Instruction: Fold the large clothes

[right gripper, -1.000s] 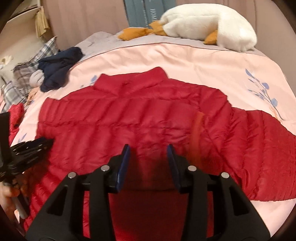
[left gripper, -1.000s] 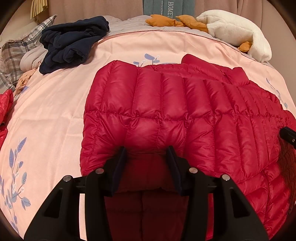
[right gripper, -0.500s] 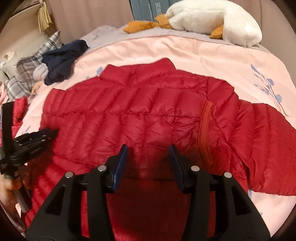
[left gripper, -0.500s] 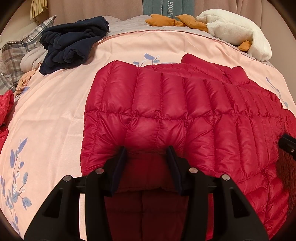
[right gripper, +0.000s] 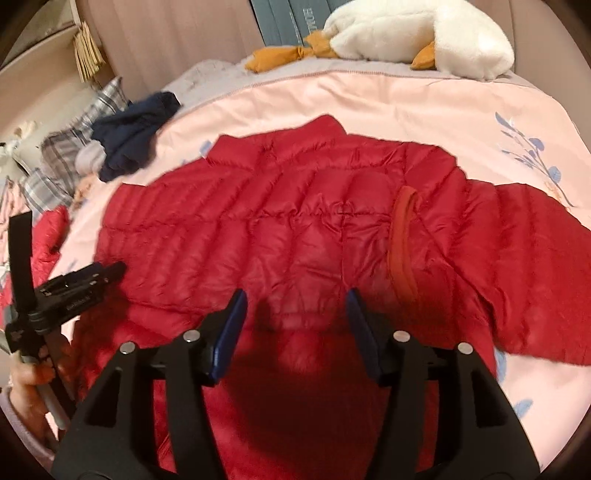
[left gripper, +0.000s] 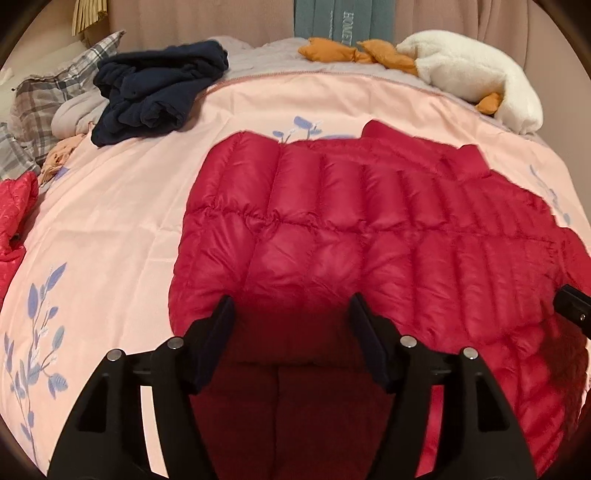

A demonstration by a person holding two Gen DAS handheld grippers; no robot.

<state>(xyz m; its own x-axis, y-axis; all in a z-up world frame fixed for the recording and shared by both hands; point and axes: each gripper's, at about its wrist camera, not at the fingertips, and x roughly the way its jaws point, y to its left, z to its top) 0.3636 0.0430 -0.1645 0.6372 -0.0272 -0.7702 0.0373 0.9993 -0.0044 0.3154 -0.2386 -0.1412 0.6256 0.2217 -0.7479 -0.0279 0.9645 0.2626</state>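
Red quilted puffer jacket (right gripper: 295, 229) flat on pink bedspread, collar far side, one sleeve out right

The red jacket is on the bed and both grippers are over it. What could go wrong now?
1. Both jaws are opening, so the puffy red jacket may spring back and undo a fold.
2. One sleeve lies spread sideways on the pink cover; it could drag or bunch when folded.

Pink floral duvet (left gripper: 110, 229) covers whole bed, blue leaf prints either side of tongs. Beige curtain wall (right gripper: 177, 33) far ahead, teal pillow (left gripper: 332, 18) leaning on it. Plaid pillow (left gripper: 40, 96) ahead-left. Warm dim indoor light, kinda yellowish.
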